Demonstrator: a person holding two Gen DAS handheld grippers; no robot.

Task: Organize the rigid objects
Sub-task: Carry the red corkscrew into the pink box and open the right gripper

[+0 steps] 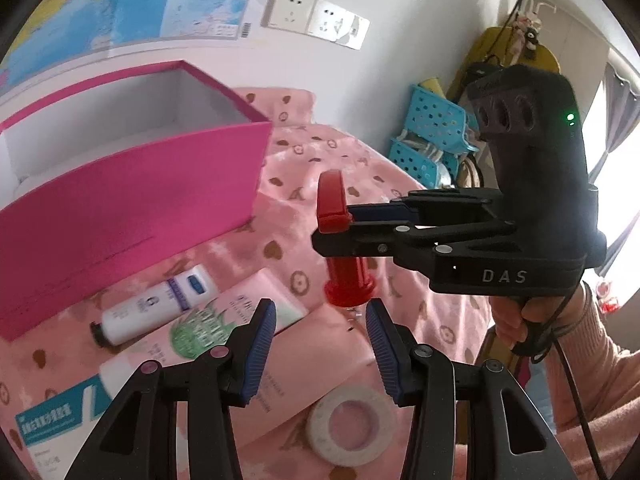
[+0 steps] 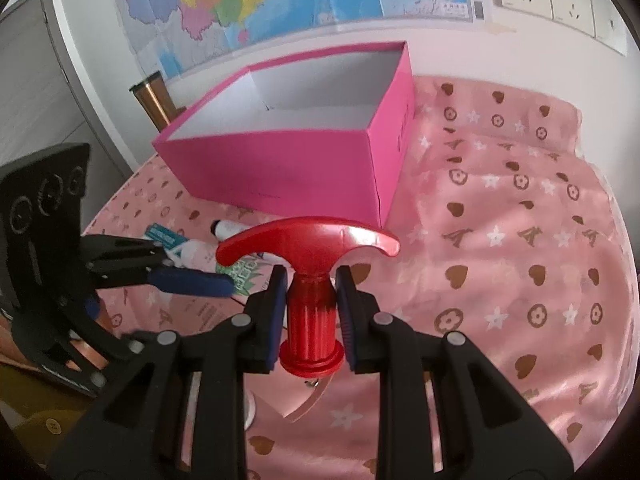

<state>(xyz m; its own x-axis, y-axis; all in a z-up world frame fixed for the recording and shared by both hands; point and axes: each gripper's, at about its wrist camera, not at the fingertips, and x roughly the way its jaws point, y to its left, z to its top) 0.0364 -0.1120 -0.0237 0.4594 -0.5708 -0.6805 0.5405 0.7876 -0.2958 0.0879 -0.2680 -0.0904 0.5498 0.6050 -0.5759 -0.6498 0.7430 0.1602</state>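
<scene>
A red T-handled tool (image 2: 312,312) hangs above the pink patterned bedspread, and my right gripper (image 2: 312,280) is shut on its ribbed stem just under the handle. In the left wrist view the same red tool (image 1: 332,204) is pinched by the right gripper (image 1: 334,236), which reaches in from the right. My left gripper (image 1: 320,316) stands open below it with nothing between its blue pads. An open magenta box (image 2: 280,172) with a white inside sits behind; it shows at the left as the magenta box (image 1: 132,200).
On the bedspread lie a white bottle (image 1: 156,308), an aloe-print tube (image 1: 208,320), a large pink tube (image 1: 304,360), a tape roll (image 1: 352,428) and a blue-and-white carton (image 1: 52,420). Blue baskets (image 1: 432,132) stand at the far right. A copper cup (image 2: 156,100) is behind the box.
</scene>
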